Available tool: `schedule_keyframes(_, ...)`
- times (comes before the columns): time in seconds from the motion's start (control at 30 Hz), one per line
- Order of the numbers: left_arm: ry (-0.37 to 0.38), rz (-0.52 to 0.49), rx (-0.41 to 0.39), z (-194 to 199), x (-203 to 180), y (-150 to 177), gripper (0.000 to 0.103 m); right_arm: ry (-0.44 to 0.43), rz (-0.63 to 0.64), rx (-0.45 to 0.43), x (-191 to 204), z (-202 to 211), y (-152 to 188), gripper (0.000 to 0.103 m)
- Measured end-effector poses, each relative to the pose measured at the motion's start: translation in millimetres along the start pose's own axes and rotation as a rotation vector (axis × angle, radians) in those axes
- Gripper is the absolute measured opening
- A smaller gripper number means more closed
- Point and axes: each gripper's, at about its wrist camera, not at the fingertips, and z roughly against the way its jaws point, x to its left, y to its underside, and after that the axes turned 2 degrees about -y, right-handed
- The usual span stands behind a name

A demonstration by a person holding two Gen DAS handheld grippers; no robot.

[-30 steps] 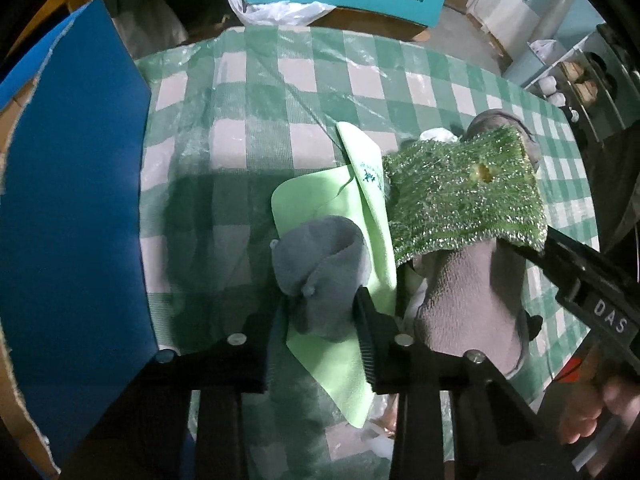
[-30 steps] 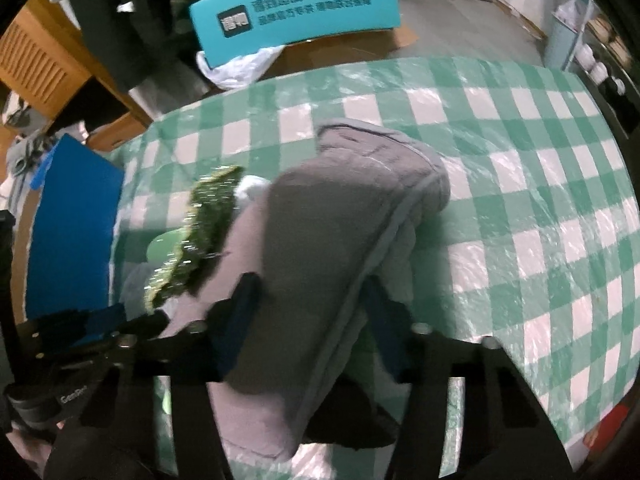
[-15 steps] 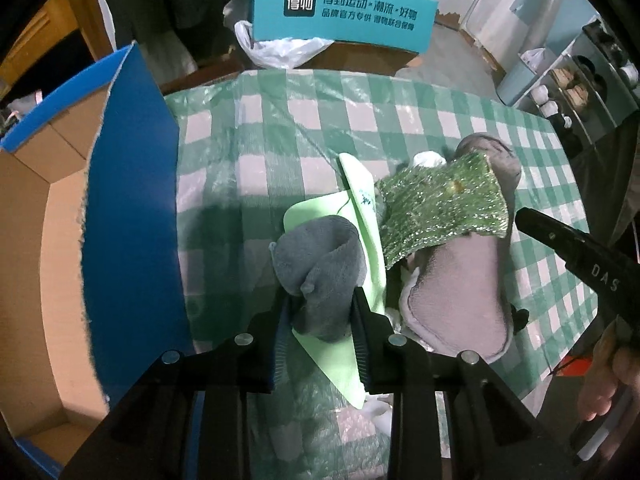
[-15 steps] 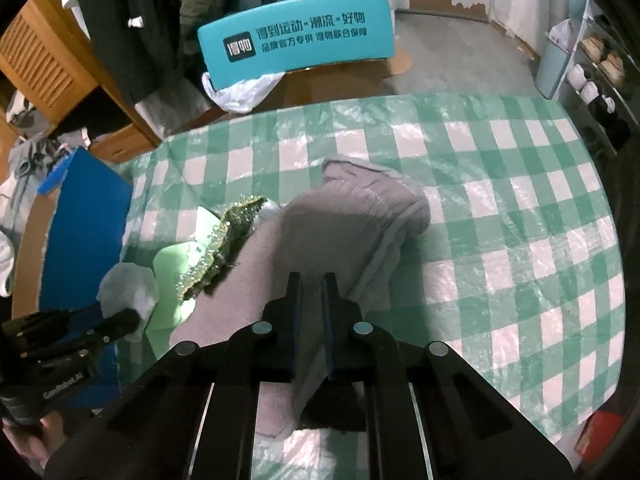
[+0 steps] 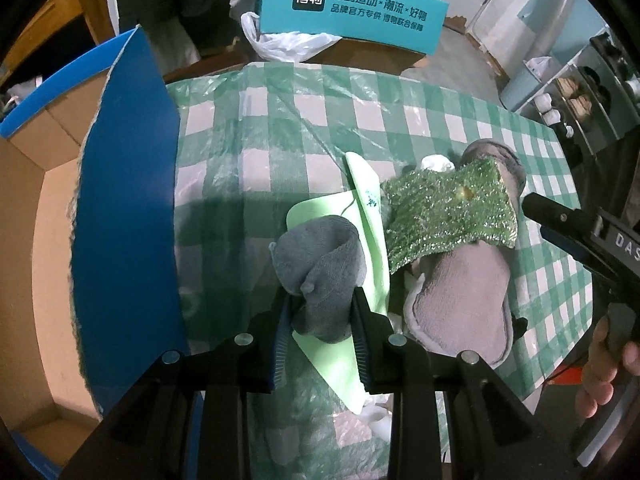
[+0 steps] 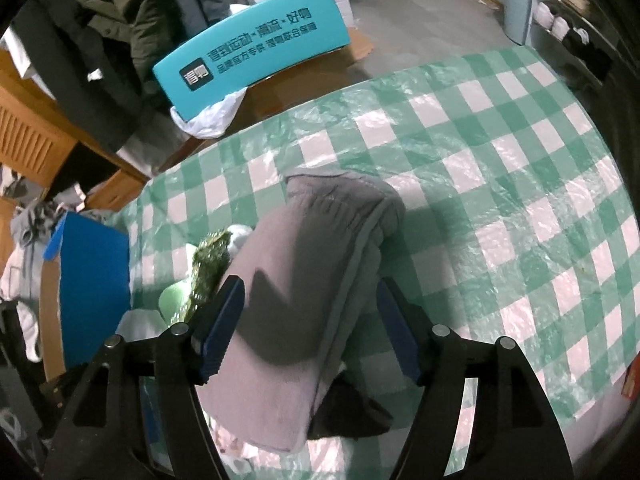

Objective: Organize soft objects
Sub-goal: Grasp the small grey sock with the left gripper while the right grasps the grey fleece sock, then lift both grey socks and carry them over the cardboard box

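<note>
My left gripper [image 5: 320, 312] is shut on a grey sock [image 5: 320, 264], held above a light green cloth [image 5: 368, 208]. Beside it lie a glittery green scouring cloth [image 5: 444, 212] and a grey plush slipper [image 5: 464, 296] on the green checked tablecloth [image 5: 280, 140]. My right gripper [image 6: 308, 320] is open, its jaws either side of the grey slipper [image 6: 316, 280] without gripping it. The scouring cloth [image 6: 208, 268] shows edge-on to the slipper's left. My right gripper also shows in the left wrist view [image 5: 560, 220], right of the slipper.
An open cardboard box with a blue flap [image 5: 124, 200] stands at the table's left edge. A teal shoebox [image 5: 352, 12] and a white plastic bag [image 5: 288, 44] sit beyond the far edge. Shelves [image 5: 580, 96] stand at the right.
My left gripper lifted and drew back with the sock, bringing the box into view. My right gripper shut briefly above the slipper, then opened wide around it again.
</note>
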Motion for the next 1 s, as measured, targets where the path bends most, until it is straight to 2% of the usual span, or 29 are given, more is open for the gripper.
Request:
schedule_keyframes(0.27,-0.016,-0.021,0.011,-6.4,0.9,0.3,0.029,0.005,-0.029,0.039,6.9,-17.8,-8.5,0.07)
schedule_keyframes(0.47,-0.018,-0.044,0.019,-8.3,-1.8,2.3,0.029,0.055,-0.016,0.089,11.6,-37.4,-5.5,0.07)
schedule_keyframes(0.67,-0.018,-0.047,0.024,-8.2,-2.6,2.3,0.029,0.041,0.003,0.109,14.1,-45.8,0.1,0.07)
schedule_keyframes(0.83,-0.017,-0.045,0.02,-4.8,-2.1,2.1,0.029,0.023,0.058,0.089,19.4,-38.7,3.8,0.035)
schedule_keyframes(0.87,-0.017,-0.045,0.018,-3.9,-1.8,2.4,0.029,0.025,0.064,0.084,19.5,-37.0,3.4,0.021)
schedule_keyframes(0.9,-0.017,-0.045,0.016,-2.5,-1.9,2.3,0.029,0.023,0.071,0.076,19.9,-33.4,3.2,0.016)
schedule_keyframes(1.0,-0.016,-0.047,0.008,1.9,-3.1,3.5,0.029,0.016,0.08,0.057,19.1,-23.7,2.9,0.012)
